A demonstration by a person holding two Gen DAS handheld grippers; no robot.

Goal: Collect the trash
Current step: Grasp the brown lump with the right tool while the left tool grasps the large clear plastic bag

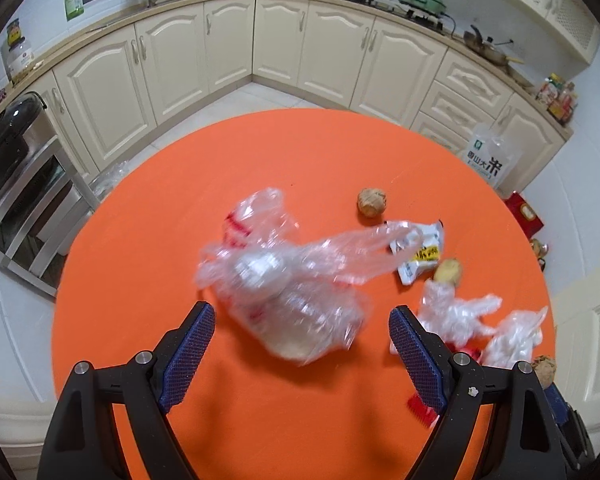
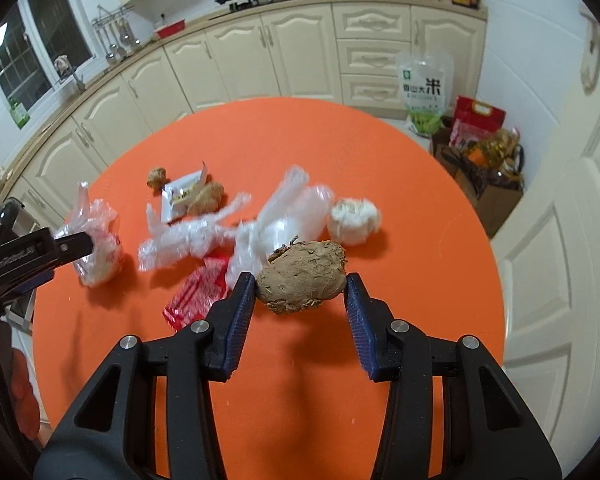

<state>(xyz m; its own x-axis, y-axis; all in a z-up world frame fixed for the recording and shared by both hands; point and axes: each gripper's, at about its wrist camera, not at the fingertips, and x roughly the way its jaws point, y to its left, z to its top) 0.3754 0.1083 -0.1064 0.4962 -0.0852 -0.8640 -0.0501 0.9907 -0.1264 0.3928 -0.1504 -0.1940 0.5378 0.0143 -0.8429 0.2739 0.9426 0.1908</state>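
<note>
My left gripper hangs open over the orange table, its blue pads on either side of a clear plastic bag holding trash. Neither pad touches the bag. One of its fingers shows beside that bag in the right wrist view. My right gripper is shut on a brown lumpy root, held just above the table. Loose on the table lie crumpled clear plastic, a white plastic piece, a red wrapper, a white crumpled wad and a white snack wrapper.
Two more brown roots lie at the table's far side. Cream cabinets ring the room. A steel appliance rack stands left of the table. A rice sack and filled bags sit on the floor at the right.
</note>
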